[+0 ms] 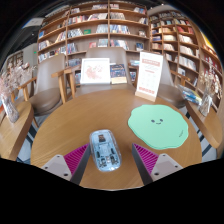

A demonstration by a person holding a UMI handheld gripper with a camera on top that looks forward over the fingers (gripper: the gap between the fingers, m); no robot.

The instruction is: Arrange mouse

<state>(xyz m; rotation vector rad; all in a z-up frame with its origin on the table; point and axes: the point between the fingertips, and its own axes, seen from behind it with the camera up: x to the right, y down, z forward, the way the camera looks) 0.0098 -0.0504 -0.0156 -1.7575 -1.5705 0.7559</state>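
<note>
A translucent grey-blue computer mouse (105, 151) lies on the round wooden table (70, 120), between my two fingers with a gap at either side. My gripper (110, 159) is open, its pink pads (73, 157) flanking the mouse without touching it. A mint-green round mouse mat with a small face (157, 124) lies on the table just ahead and to the right of the mouse.
Two upright sign cards (148, 74) and a display board (96, 71) stand at the far side of the table. Wooden chairs (48, 95) sit around it. Bookshelves (100, 25) fill the background.
</note>
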